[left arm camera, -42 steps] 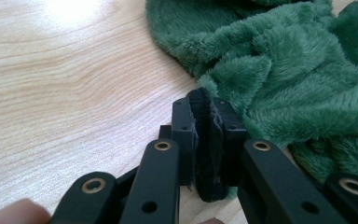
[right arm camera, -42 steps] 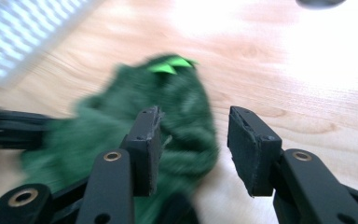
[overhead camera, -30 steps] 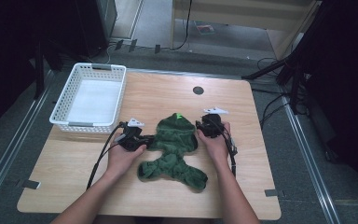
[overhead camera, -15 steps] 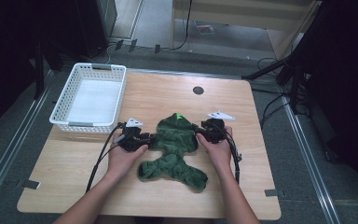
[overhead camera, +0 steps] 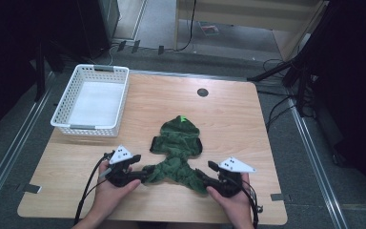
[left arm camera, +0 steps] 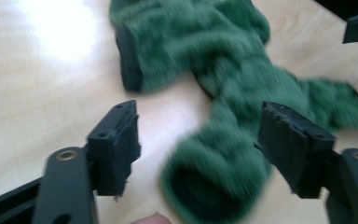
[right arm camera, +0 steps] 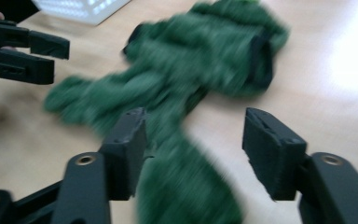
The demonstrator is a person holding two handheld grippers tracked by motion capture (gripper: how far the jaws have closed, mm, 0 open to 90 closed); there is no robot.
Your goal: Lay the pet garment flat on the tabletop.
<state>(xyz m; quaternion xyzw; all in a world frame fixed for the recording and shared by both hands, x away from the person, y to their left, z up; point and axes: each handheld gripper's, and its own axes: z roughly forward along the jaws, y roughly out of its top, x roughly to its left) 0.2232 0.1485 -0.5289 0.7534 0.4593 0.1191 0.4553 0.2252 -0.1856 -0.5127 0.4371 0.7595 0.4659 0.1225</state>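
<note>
Garment (overhead camera: 177, 148) lay flat on the surface (overhead camera: 248, 119), both grippers' jaws just opened with its two bottom legs between them, so either closing unevenly could bunch it.

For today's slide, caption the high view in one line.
Two hand-held grippers, left and right, open at the legs of a fuzzy green hooded garment beside a white plastic basket.

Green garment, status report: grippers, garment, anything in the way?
Left gripper and right gripper just opening, each at a leg end, nothing pinched. Garment flat on table. Basket off left, path clear.
</note>
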